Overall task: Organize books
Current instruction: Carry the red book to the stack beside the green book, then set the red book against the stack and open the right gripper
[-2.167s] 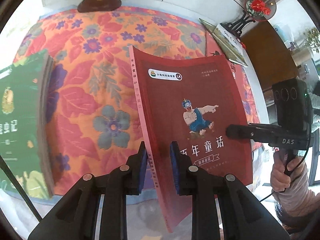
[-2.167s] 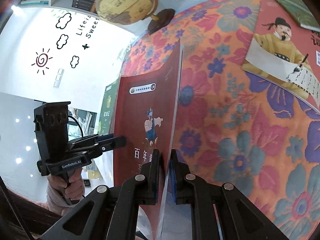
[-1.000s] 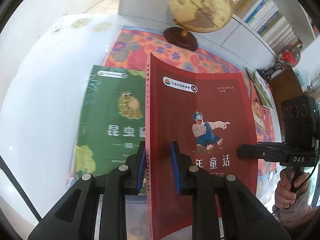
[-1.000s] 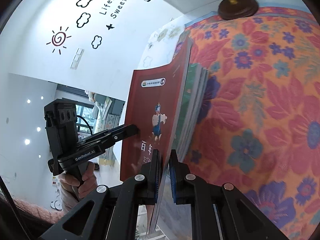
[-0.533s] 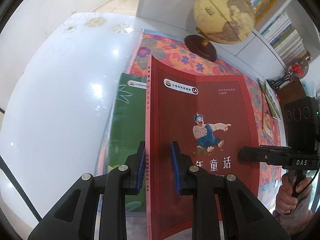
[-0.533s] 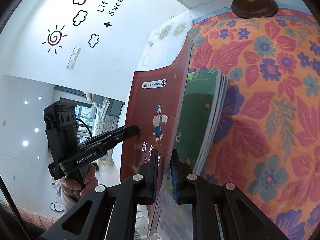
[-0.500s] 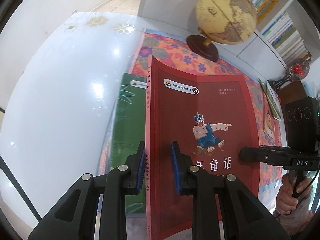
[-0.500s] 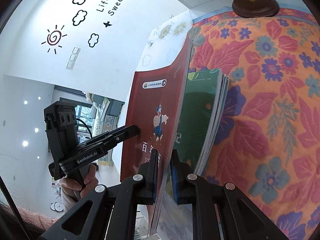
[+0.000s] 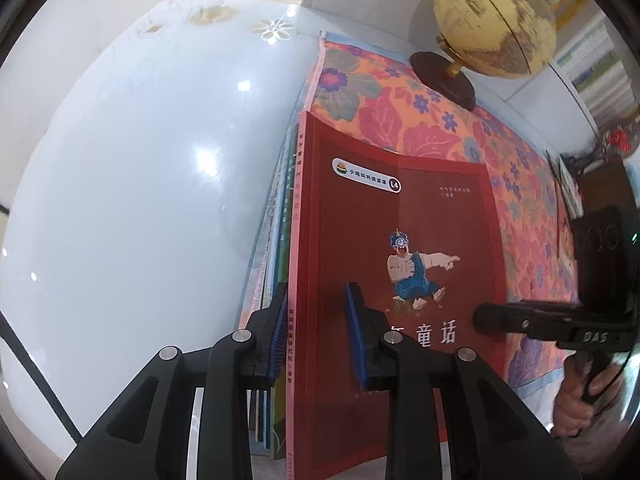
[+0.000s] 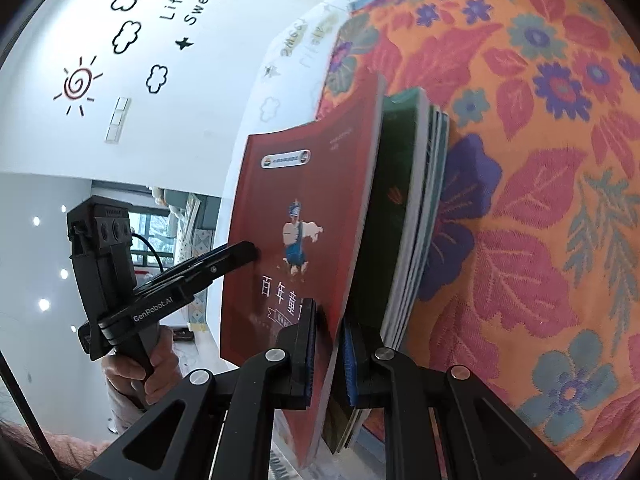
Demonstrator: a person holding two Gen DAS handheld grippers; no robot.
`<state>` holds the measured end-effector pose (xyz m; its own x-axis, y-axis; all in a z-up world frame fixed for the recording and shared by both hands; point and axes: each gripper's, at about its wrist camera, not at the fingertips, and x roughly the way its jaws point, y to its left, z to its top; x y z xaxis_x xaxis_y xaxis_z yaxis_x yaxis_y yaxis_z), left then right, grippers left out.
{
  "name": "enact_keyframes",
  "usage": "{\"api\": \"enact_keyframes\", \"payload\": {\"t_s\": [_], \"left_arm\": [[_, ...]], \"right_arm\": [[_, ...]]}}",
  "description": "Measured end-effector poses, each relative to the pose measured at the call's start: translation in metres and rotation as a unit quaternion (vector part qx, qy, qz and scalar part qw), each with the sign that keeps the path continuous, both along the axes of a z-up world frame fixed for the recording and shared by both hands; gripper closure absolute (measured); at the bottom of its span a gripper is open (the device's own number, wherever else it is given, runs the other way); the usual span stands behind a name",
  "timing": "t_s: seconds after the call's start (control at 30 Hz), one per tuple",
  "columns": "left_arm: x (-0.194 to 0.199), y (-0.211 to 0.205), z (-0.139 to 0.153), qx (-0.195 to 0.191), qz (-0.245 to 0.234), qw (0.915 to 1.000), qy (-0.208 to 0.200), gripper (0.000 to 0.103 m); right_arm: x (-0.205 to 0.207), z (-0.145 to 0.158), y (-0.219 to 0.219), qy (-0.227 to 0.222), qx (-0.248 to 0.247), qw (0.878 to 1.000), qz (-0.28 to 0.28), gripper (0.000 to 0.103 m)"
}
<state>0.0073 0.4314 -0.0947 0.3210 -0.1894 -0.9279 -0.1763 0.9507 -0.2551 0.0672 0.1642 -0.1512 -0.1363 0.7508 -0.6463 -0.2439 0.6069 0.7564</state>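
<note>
Both wrist views look down, close—sharing the red book (image 9: 400,280) (image 10: 304,216).

A thin paperback book with a dark red cover (image 9: 400,240), a pink spine, white Chinese lettering and a cartoon figure in blue overalls lay tilted over a small stack of thin books (image 10: 412,216). The stack's top cover was dark green, and white page edges with blue-green covers showed beneath. The stack rested flat at the edge of an orange cloth with red and purple flowers (image 10: 540,200).

globe (image 9: 496,16) top cropped, stacked titles hidden
</note>
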Motion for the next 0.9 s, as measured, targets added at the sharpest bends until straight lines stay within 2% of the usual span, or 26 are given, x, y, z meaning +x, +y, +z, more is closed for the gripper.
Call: {"api": "enact_keyframes", "payload": {"t_s": [0.07,0.33,0.4,0.53,0.73,0.87,0.9], "left_arm": [[0.000,0.002,0.000,-0.005,0.007,1.0000,-0.001,0.078],[0.006,-0.002,-0.003,0.024,-0.001,0.9997,-0.001,0.072],[0.007,0.000,-0.009,0.029,0.004,0.9995,0.006,0.068],[0.006,0.008,-0.012,0.001,0.018,0.9998,0.012,0.067],[0.003,0.009,-0.013,0.004,0.029,0.9995,0.013,0.060],[0.004,0.010,-0.014,0.007,0.036,0.9992,0.016,0.056],[0.004,0.011,-0.015,0.006,0.039,0.9991,0.017,0.055]], "right_arm": [[0.000,-0.005,-0.004,0.014,0.010,1.000,-0.010,0.090],[-0.002,-0.009,-0.013,0.026,0.020,0.999,-0.029,0.090],[-0.001,-0.013,-0.016,0.042,0.031,0.998,-0.043,0.090],[-0.001,-0.016,-0.026,0.067,0.050,0.995,-0.058,0.090],[-0.004,-0.003,-0.034,0.041,0.025,0.997,-0.064,0.089],[-0.004,-0.002,-0.045,0.043,0.025,0.995,-0.082,0.087],[-0.004,-0.002,-0.048,0.043,0.020,0.995,-0.086,0.084]]}}
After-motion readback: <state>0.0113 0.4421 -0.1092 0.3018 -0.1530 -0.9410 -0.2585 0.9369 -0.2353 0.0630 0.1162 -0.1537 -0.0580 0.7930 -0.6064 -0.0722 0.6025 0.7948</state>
